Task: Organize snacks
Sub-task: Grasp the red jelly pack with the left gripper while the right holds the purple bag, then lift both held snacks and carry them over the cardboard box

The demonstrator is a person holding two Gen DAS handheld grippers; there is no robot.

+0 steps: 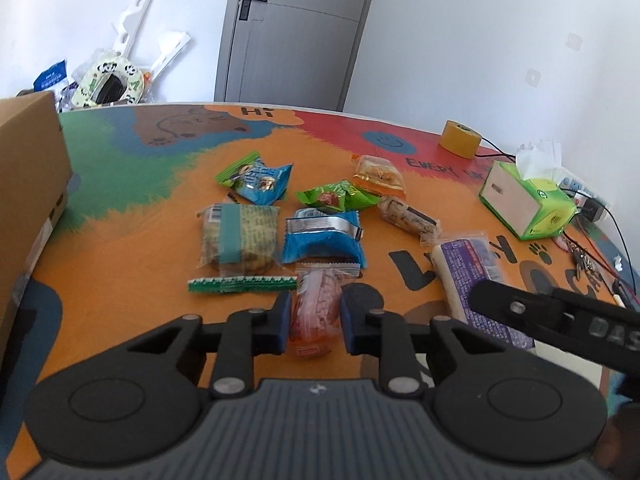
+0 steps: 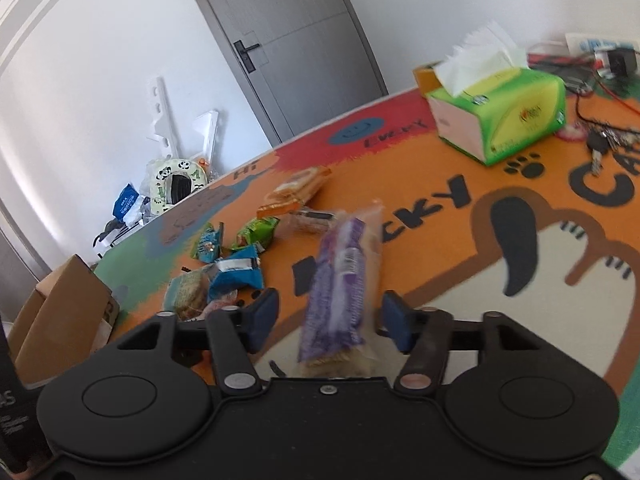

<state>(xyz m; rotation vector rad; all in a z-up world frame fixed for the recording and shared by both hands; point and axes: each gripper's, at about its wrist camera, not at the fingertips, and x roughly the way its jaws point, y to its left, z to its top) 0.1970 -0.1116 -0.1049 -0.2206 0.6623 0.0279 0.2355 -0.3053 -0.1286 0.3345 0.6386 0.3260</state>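
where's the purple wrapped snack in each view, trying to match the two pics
Left wrist: purple wrapped snack at lower right, partly under the right gripper's black arm.
Right wrist: purple wrapped snack at centre, between the right gripper's open fingers.
Shared landmark: green tissue box.

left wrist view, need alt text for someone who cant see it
The left gripper is closed on a pink snack packet lying on a colourful table. More snack packets are scattered beyond it, a cardboard box sits at the left and a green tissue box at the right.
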